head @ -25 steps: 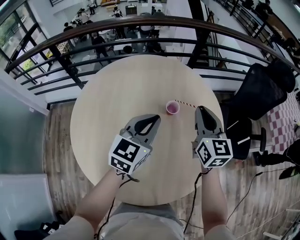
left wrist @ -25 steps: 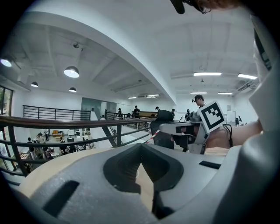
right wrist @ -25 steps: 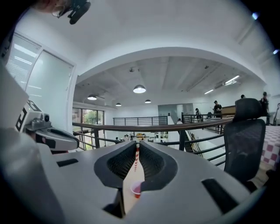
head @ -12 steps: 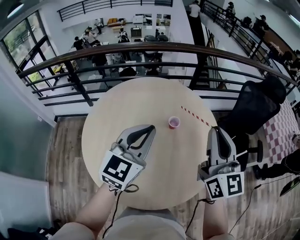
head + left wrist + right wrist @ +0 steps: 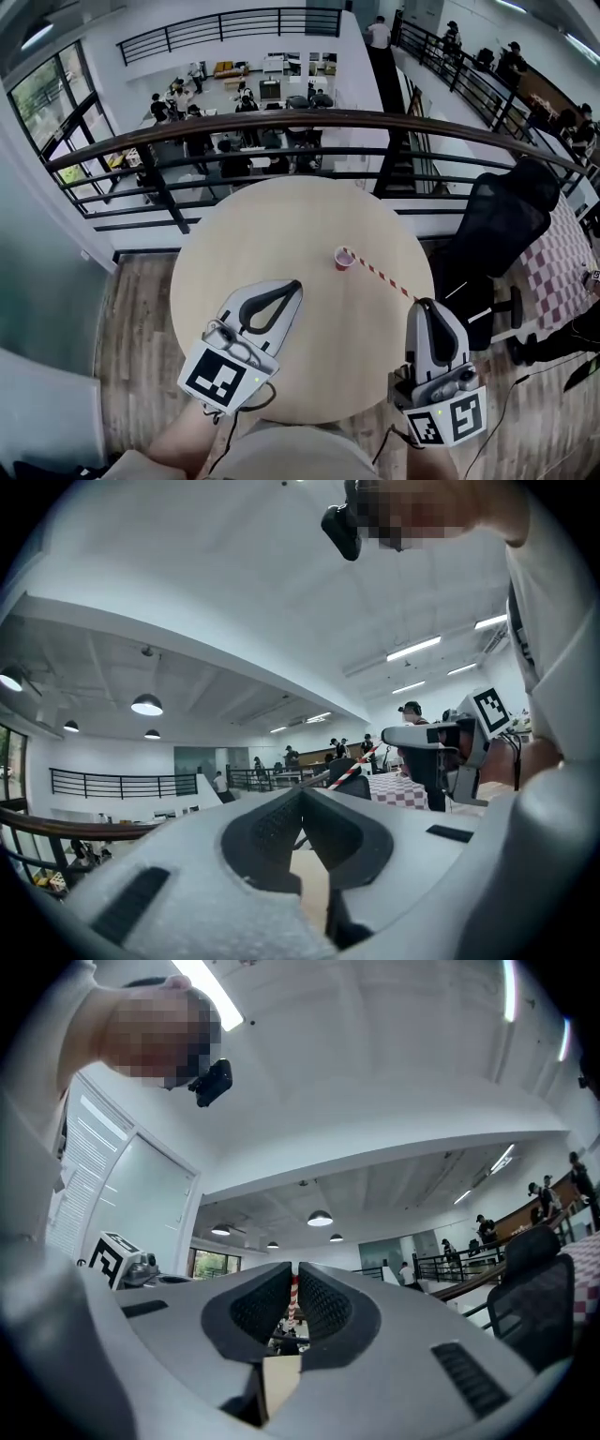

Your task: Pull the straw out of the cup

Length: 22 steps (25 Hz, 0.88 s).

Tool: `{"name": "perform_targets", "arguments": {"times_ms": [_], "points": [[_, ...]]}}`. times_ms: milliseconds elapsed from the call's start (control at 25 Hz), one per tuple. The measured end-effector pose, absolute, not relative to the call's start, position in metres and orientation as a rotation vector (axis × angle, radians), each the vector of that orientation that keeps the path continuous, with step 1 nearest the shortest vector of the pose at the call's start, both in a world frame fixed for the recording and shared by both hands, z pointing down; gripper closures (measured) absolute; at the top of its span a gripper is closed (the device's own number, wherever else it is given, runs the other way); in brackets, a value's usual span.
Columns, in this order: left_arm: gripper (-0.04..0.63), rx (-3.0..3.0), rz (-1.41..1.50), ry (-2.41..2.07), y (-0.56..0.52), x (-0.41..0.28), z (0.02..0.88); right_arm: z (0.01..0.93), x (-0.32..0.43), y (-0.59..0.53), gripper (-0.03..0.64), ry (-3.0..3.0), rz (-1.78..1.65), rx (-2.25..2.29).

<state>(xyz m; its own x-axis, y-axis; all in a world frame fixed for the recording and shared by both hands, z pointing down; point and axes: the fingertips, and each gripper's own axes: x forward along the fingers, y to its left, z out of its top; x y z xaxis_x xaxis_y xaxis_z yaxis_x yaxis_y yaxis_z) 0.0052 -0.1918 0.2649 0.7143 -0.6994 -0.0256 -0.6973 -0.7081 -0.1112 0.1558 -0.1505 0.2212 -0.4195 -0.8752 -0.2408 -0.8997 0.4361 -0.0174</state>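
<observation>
Right gripper (image 5: 424, 305), held about level near the table (image 5: 281, 225)'s edge, pinches 1 end of the striped straw (image 5: 380, 277); its far end overlaps the pink cup (image 5: 344, 260). Left gripper (image 5: 295, 284) hovers level, jaws together, empty.

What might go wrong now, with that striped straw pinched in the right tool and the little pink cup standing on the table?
1. The right hand-held gripper pinches the straw only at its near end, so the long free part may swivel or slip out.
2. From above, the straw's far end seems to meet the rim of the cup; a sideways swing might tip that small cup over.
</observation>
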Motion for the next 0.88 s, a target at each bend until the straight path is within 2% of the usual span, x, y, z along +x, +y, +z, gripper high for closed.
{"name": "perform_targets", "arguments": {"times_ms": [400, 880], "points": [[0.581, -2.860, -0.081, 1.160, -0.159, 0.005, 0.301, 0.276, 0.152, -0.127, 0.581, 2.546, 0.113, -1.685], [0.581, -2.877, -0.094, 1.118, -0.153, 0.014, 0.300, 0.287, 0.147, -0.125, 0.583, 2.587, 0.095, -1.704]]}}
